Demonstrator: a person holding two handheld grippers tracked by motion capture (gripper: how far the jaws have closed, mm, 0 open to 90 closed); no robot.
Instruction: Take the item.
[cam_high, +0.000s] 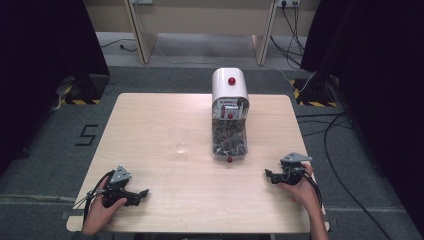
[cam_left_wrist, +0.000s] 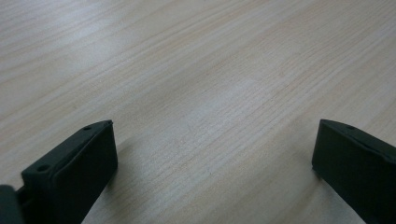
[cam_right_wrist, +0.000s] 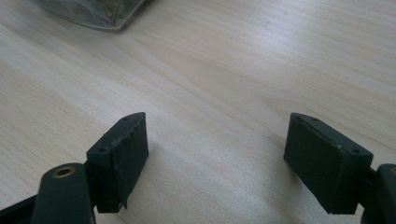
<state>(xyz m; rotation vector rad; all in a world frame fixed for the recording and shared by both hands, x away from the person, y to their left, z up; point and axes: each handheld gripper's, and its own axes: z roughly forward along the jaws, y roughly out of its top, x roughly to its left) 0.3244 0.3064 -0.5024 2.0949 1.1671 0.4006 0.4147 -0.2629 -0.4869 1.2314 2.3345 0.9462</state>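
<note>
The dispenser (cam_high: 230, 117) is seen standing at table (cam_high: 165, 195) centre, long axis running front to back, ahead and inward of both wide-open, empty grippers, the right gripper (cam_high: 270, 176) being placed nearer than the left gripper (cam_high: 142, 194).

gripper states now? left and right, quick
Left gripper: open, holding nothing, low over the table.
Right gripper: open, holding nothing.
</note>
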